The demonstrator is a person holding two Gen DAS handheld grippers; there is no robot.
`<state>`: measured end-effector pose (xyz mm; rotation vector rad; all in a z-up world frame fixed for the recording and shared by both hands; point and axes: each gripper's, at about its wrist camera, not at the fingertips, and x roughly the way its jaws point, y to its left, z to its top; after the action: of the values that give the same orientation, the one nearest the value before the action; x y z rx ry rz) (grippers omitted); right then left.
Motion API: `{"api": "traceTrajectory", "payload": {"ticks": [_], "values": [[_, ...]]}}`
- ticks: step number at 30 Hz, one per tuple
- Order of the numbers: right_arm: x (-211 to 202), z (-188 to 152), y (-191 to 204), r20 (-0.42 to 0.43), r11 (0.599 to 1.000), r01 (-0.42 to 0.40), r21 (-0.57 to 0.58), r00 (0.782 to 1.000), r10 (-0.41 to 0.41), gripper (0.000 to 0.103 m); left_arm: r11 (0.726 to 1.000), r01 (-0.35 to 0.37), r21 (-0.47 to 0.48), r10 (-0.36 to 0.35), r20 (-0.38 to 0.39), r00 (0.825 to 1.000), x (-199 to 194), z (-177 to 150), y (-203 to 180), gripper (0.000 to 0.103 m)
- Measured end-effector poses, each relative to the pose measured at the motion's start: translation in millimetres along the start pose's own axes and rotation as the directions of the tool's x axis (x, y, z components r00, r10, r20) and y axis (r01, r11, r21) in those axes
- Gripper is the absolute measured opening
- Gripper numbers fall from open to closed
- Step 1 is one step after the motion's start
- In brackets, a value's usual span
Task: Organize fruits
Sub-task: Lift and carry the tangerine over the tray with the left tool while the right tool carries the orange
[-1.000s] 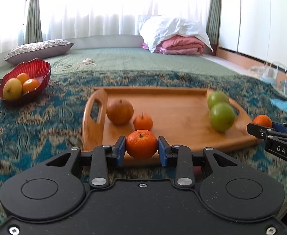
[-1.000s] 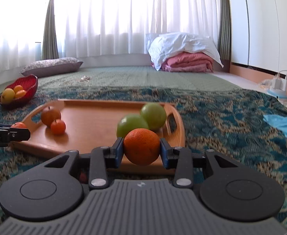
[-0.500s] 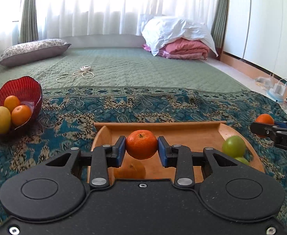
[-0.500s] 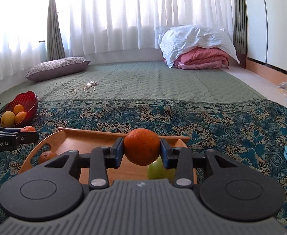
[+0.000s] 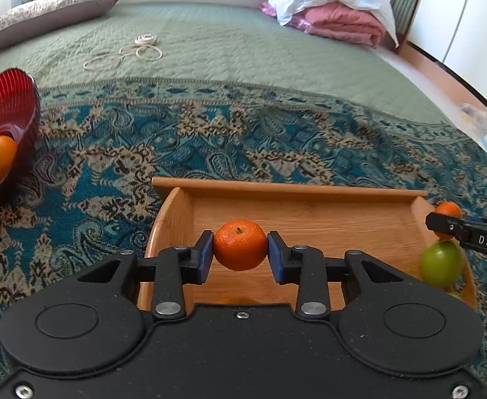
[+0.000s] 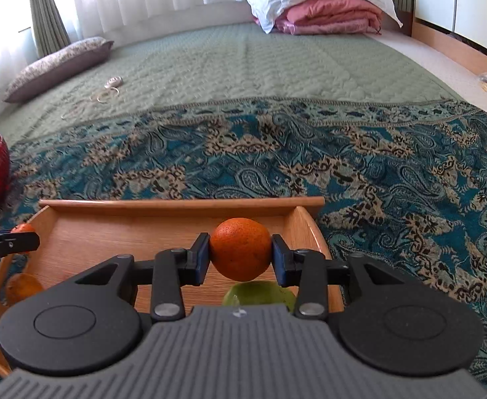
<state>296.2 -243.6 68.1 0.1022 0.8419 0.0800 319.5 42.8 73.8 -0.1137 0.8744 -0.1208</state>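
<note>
The letters "DAS" are read on the right hand-held gripper (image 5: 446,224), ".AI" on the left hand-held gripper (image 6: 24,232). A small mandarin (image 5: 240,245) is pinched by the left one, a larger orange (image 6: 240,249) by the right, both held over the wooden tray (image 5: 290,190). A green fruit (image 6: 260,294) is half hidden below the right one. The red bowl (image 5: 9,91) is cut off at the frame edge

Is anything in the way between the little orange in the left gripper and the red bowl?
Nothing visible. The left gripper holds the small orange above the wooden tray; only patterned cloth lies between there and the red bowl.
</note>
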Motion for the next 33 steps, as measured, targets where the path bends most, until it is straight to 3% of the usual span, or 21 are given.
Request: {"api": "traceTrajectory", "payload": {"ticks": [13, 33], "values": [[28, 0, 3, -0.040, 1.000, 0.022, -0.009, 0.999, -0.023, 0.043, 0.999, -0.034, -0.026, 0.033, -0.037, 0.999, 34, -3, 8, 0.033], [42, -4, -3, -0.071, 1.000, 0.022, 0.007, 0.997, -0.022, 0.043, 0.999, -0.036, -0.008, 0.036, -0.025, 0.999, 41, -6, 11, 0.033]]}}
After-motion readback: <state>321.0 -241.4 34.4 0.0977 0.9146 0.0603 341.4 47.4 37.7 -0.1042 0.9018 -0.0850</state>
